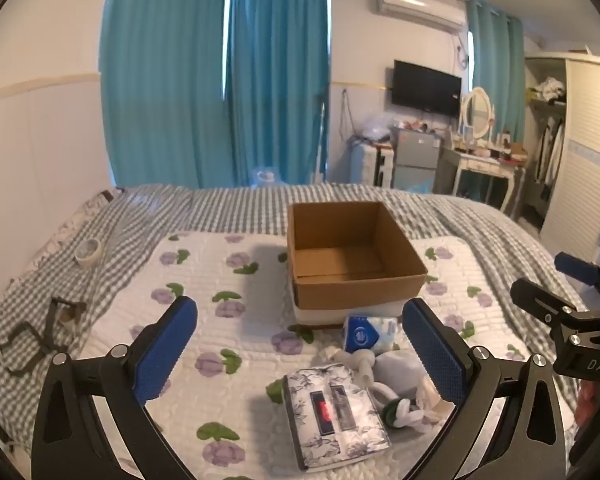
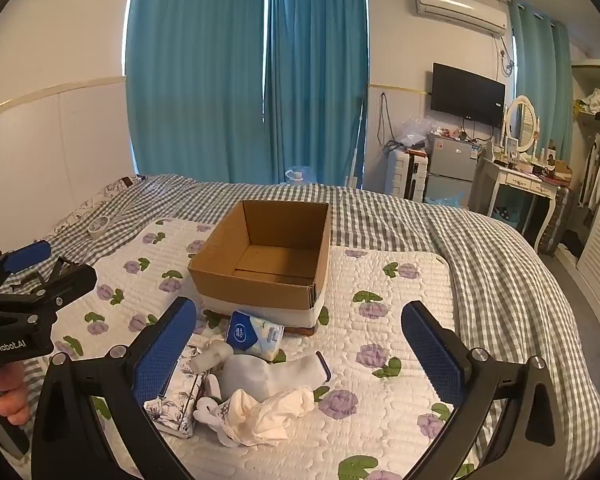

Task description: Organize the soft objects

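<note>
An open, empty cardboard box stands on a flowered quilt on the bed. In front of it lies a pile of soft things: a blue tissue pack, a flower-print tissue pack, a grey sock, a cream cloth and a white-and-green plush. My left gripper hovers open above the flower-print pack. My right gripper hovers open above the sock and cloth. Both are empty.
A roll of tape and a black frame piece lie on the checked blanket at the left. The bed edge drops off at the right toward a dresser and wardrobe.
</note>
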A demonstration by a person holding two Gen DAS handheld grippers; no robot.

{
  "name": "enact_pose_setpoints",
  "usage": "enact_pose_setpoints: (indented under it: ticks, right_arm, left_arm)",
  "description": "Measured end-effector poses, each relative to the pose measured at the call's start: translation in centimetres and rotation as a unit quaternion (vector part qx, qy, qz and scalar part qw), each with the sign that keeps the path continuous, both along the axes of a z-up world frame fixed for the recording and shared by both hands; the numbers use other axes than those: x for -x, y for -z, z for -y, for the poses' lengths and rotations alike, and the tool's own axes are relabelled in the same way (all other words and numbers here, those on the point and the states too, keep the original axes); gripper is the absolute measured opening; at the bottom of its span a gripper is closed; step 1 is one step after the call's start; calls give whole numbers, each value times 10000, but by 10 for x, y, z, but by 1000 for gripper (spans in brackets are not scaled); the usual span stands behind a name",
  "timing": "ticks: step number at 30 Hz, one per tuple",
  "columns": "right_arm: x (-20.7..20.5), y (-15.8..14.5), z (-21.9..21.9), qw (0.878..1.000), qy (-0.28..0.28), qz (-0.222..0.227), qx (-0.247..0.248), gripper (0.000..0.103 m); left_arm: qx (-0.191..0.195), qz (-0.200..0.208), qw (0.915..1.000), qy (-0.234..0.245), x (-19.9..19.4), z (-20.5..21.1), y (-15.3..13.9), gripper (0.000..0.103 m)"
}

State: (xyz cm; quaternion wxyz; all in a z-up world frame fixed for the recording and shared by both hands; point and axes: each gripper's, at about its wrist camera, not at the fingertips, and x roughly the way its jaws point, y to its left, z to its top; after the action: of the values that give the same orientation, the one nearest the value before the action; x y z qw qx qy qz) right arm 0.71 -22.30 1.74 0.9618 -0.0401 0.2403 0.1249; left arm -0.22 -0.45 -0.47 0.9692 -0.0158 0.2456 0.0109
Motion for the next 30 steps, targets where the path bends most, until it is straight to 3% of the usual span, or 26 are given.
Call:
enact_pose_setpoints:
  ticks: [30]
  right_arm:
    - [3, 7, -3, 10000, 18, -33, -3, 103]
  left_arm:
    - [14, -30, 10000, -19, -2, -2, 4, 103]
